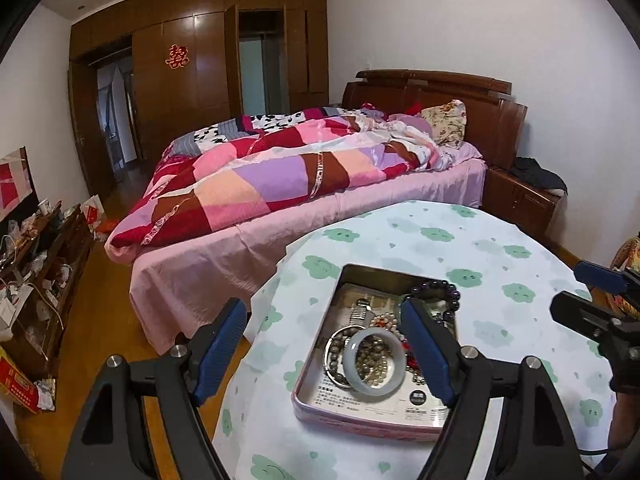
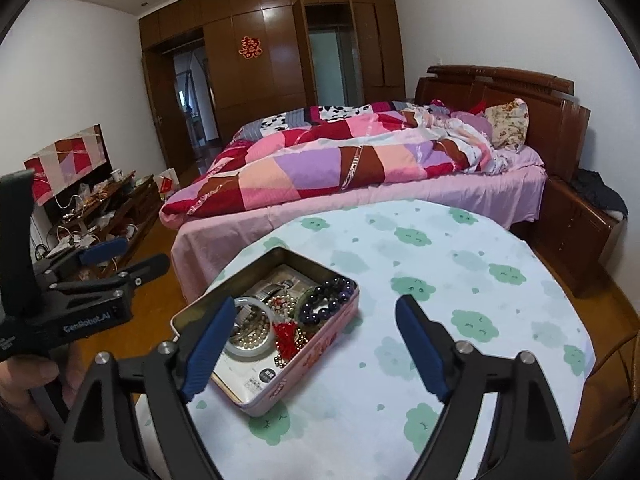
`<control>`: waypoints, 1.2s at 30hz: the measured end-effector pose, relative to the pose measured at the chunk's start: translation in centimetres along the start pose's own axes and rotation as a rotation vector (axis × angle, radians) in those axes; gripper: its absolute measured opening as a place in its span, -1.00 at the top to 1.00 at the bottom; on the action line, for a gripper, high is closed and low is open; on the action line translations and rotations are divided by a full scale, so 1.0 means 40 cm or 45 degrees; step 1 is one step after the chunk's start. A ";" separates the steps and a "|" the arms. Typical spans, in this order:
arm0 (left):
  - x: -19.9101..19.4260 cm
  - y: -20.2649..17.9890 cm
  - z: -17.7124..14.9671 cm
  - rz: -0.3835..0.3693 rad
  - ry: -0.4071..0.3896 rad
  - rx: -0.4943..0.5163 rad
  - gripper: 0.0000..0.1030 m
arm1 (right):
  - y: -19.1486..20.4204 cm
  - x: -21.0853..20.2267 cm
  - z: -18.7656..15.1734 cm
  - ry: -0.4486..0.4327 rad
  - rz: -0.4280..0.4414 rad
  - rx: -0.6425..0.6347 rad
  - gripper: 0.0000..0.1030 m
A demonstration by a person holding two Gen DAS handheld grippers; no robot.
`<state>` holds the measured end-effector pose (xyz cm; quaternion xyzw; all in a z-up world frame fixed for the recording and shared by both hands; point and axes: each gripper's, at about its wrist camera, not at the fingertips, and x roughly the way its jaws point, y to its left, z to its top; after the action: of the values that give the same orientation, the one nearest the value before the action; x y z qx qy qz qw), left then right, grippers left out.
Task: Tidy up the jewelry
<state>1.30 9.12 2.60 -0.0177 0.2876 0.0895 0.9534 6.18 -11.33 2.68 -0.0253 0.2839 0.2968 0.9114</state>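
A pink metal tin (image 1: pixel 360 426) lies open on a round table (image 1: pixel 480 240) with a cloud-print cloth. Inside are a pale jade bangle (image 1: pixel 376 390), a dark purple bead bracelet (image 1: pixel 448 292), a brown bead bracelet (image 1: pixel 334 354) and pearl strands. My left gripper (image 1: pixel 324 344) hovers open above the tin's left side, nothing between its blue pads. In the right wrist view my right gripper (image 2: pixel 316 344) is open and empty above the tin's (image 2: pixel 304 372) right wall. The bangle (image 2: pixel 240 352), purple beads (image 2: pixel 328 296) and a red tassel (image 2: pixel 286 338) show there.
A bed (image 1: pixel 280 184) with a patchwork quilt stands close behind the table. A wooden nightstand (image 1: pixel 524 196) is at the right, a cluttered low cabinet (image 1: pixel 44 256) at the left. The other gripper (image 2: pixel 132 256) and a hand (image 2: pixel 28 372) show at the left edge.
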 end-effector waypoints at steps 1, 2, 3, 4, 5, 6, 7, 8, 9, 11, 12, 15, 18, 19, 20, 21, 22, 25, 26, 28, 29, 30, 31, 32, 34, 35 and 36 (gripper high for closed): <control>-0.001 -0.001 0.001 -0.001 -0.001 0.001 -0.55 | -0.005 -0.002 -0.001 -0.002 0.002 0.006 -0.66; -0.003 -0.002 0.002 -0.001 -0.002 0.002 -0.55 | -0.008 -0.001 0.001 -0.002 0.001 0.014 -0.66; -0.003 -0.003 0.002 -0.001 0.001 0.003 -0.55 | -0.010 -0.003 0.000 -0.003 0.000 0.019 -0.67; -0.004 -0.003 0.003 -0.002 0.002 0.004 -0.55 | -0.009 -0.005 0.000 -0.004 -0.002 0.021 -0.67; -0.005 -0.004 0.004 0.000 0.000 0.004 -0.55 | -0.010 -0.005 0.002 -0.006 -0.003 0.022 -0.67; -0.005 -0.004 0.005 0.001 -0.001 0.002 -0.55 | -0.009 -0.008 0.001 -0.008 -0.004 0.022 -0.68; -0.007 -0.004 0.005 0.001 -0.003 0.000 -0.55 | -0.008 -0.010 0.003 -0.010 -0.004 0.021 -0.68; -0.008 -0.004 0.006 -0.001 -0.003 -0.001 -0.55 | -0.006 -0.011 0.003 -0.012 -0.004 0.020 -0.69; -0.009 -0.005 0.007 -0.001 -0.003 -0.001 -0.55 | -0.004 -0.013 0.003 -0.015 -0.004 0.019 -0.71; -0.009 -0.005 0.006 0.003 -0.003 -0.001 -0.55 | -0.001 -0.018 0.005 -0.022 -0.006 0.014 -0.73; -0.008 -0.005 0.006 -0.001 -0.002 0.000 -0.55 | -0.001 -0.020 0.005 -0.024 -0.007 0.013 -0.73; -0.012 -0.007 0.008 0.000 -0.006 0.007 -0.55 | 0.000 -0.020 0.005 -0.023 -0.004 0.015 -0.74; -0.016 -0.009 0.009 -0.004 -0.009 0.007 -0.55 | 0.002 -0.023 0.007 -0.026 -0.010 0.015 -0.74; -0.018 -0.009 0.009 -0.003 -0.010 0.007 -0.55 | 0.003 -0.025 0.009 -0.027 -0.009 0.017 -0.74; -0.018 -0.009 0.010 -0.003 -0.011 0.007 -0.55 | 0.004 -0.027 0.011 -0.028 -0.010 0.019 -0.75; -0.019 -0.008 0.011 -0.003 -0.011 0.005 -0.55 | 0.003 -0.028 0.012 -0.030 -0.010 0.022 -0.76; -0.019 -0.008 0.010 -0.002 -0.011 0.005 -0.55 | 0.002 -0.030 0.013 -0.032 -0.012 0.026 -0.77; -0.020 -0.008 0.011 -0.001 -0.008 0.005 -0.55 | 0.000 -0.032 0.014 -0.034 -0.011 0.032 -0.78; -0.019 -0.008 0.011 -0.001 -0.007 0.004 -0.55 | 0.000 -0.032 0.015 -0.032 -0.011 0.032 -0.78; -0.020 -0.009 0.010 -0.001 -0.005 0.006 -0.55 | -0.001 -0.032 0.014 -0.033 -0.011 0.030 -0.78; -0.020 -0.009 0.010 -0.002 -0.006 0.006 -0.55 | -0.001 -0.033 0.014 -0.033 -0.011 0.030 -0.78; -0.021 -0.009 0.011 -0.003 -0.006 0.008 -0.55 | -0.002 -0.032 0.013 -0.034 -0.010 0.029 -0.78; -0.019 -0.010 0.010 -0.002 -0.005 0.008 -0.55 | -0.002 -0.033 0.014 -0.034 -0.011 0.030 -0.78; -0.019 -0.011 0.010 -0.001 -0.006 0.007 -0.55 | -0.002 -0.034 0.015 -0.033 -0.011 0.031 -0.78; -0.019 -0.011 0.011 -0.001 -0.008 0.005 -0.55 | -0.002 -0.036 0.018 -0.033 -0.009 0.033 -0.78; -0.019 -0.011 0.010 -0.001 -0.007 0.006 -0.55 | -0.002 -0.033 0.015 -0.034 -0.008 0.032 -0.78; -0.018 -0.012 0.010 -0.002 -0.008 0.006 -0.55 | -0.002 -0.031 0.013 -0.034 -0.011 0.029 -0.78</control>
<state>1.02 8.58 3.31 -0.0152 0.2846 0.0882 0.9544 5.66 -11.95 3.77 -0.0121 0.2750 0.2900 0.9166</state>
